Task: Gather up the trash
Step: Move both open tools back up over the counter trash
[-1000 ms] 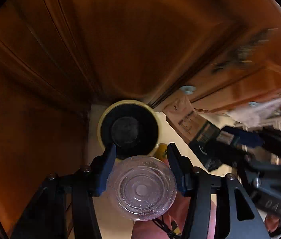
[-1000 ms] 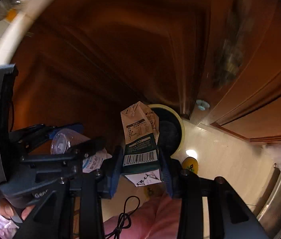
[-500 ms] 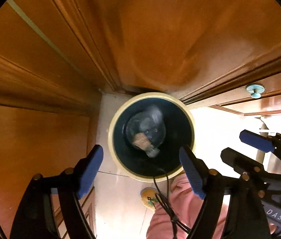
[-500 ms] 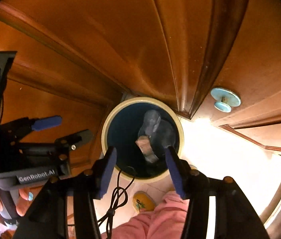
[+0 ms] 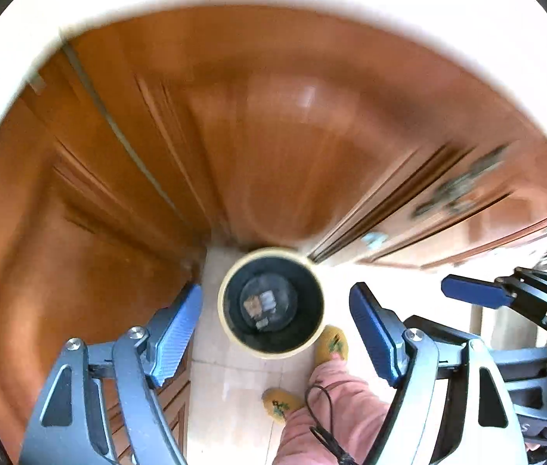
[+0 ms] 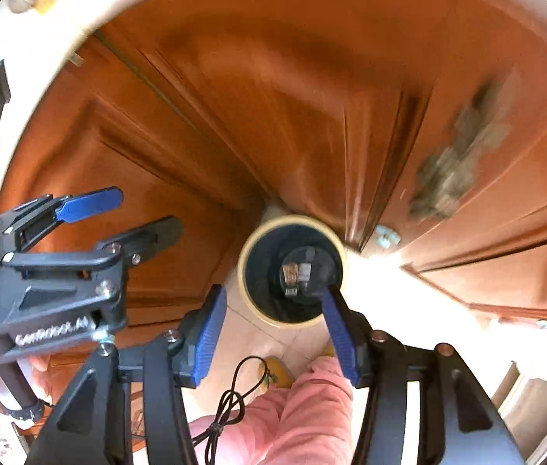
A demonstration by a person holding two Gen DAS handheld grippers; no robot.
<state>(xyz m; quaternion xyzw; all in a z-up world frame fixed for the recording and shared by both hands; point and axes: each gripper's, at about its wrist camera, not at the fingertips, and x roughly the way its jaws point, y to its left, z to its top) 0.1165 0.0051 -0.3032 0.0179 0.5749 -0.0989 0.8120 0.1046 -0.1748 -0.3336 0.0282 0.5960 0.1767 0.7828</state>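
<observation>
My left claw [image 5: 275, 333] hangs wide open and empty above the trash bin [image 5: 272, 303] on the floor; its jaws have just been opening. My right claw [image 6: 273, 333] is partly open, also just opened, holding nothing. The dropped trash [image 6: 297, 271] lies at the bin's bottom.

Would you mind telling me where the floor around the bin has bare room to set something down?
Bare pale tile lies in front of the bin, between the wooden cabinet and the yellow slippers. More open, brightly lit floor lies right of the bin. Behind it is crowded: the bin sits tight in the cabinet corner. Both tongs, left and right, are open.
</observation>
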